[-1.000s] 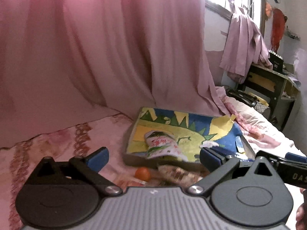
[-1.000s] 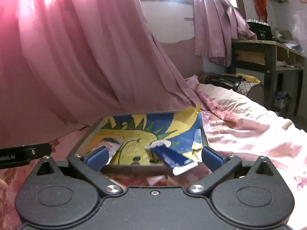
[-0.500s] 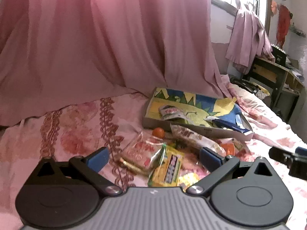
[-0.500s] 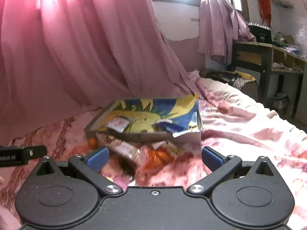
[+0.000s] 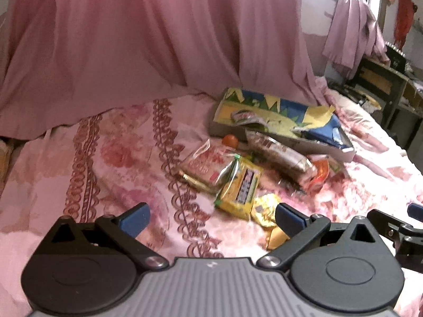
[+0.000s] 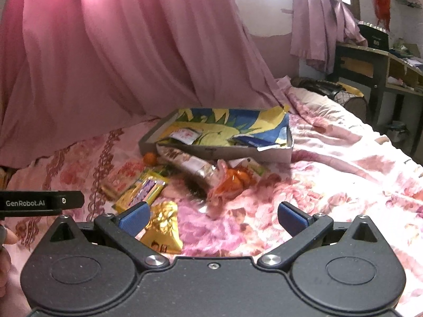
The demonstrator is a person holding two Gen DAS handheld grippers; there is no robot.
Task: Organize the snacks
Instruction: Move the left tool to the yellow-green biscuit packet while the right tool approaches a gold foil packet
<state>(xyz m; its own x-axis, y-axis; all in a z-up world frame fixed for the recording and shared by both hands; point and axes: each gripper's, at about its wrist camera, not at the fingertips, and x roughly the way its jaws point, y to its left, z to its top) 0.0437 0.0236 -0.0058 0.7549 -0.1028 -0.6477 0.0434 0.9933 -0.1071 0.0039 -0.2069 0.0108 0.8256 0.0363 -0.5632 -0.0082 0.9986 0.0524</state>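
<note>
The left gripper stands wide open with nothing between its blue, ribbed pads, hanging over the pink floral bedspread. The right gripper is likewise spread and empty; a crinkled gold foil packet lies just beside its left pad.

Ahead of both lies a loose heap of snacks on the bedspread: a glossy yellow packet with a dark label, a clear cellophane pack with red print partly under it, a long silvery wrapper leaning against the box edge, an orange-red crumpled bag and a small round orange fruit. Beyond them sits a shallow grey cardboard box lined with a yellow, blue and green printed sheet; a small white-and-red sachet and a blue packet lie inside it.

Pink curtain fabric hangs in soft folds behind.

Against half a second ago, both cameras sit further back and higher: the box looks smaller and farther, and the gold foil packet, then unseen from the right wrist, now shows by the pad
</note>
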